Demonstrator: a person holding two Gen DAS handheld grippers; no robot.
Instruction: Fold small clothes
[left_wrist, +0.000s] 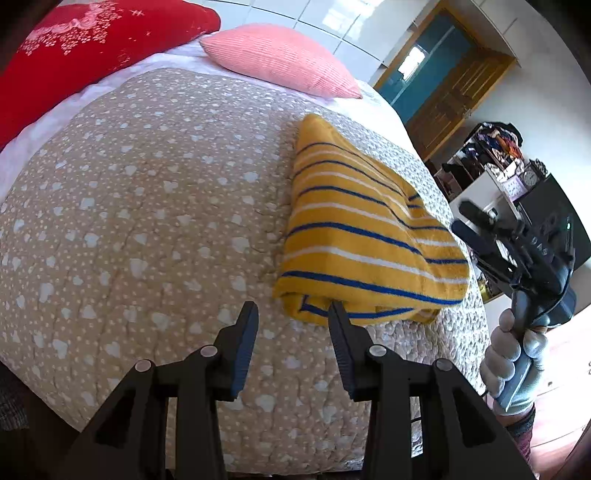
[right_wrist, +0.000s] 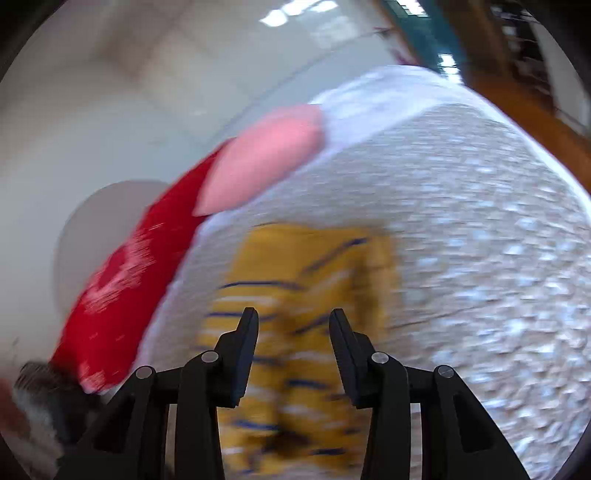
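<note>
A yellow garment (left_wrist: 369, 229) with blue and white stripes lies folded on the beige quilted bedspread (left_wrist: 147, 203), near the bed's right edge. My left gripper (left_wrist: 293, 308) hovers open just in front of the garment's near corner, with only quilt between its fingers. My right gripper (left_wrist: 462, 217) hangs off the bed's right side in a gloved hand (left_wrist: 513, 354), apart from the cloth. In the blurred right wrist view, the right gripper (right_wrist: 293, 314) stands open above the garment (right_wrist: 306, 280), and nothing is pinched between its fingers.
A red pillow (left_wrist: 74, 48) and a pink pillow (left_wrist: 280, 59) lie at the head of the bed. Beyond the bed's right edge stand a cluttered white shelf with a clock (left_wrist: 530, 179) and a wooden door (left_wrist: 454, 92). Bare quilt spreads left of the garment.
</note>
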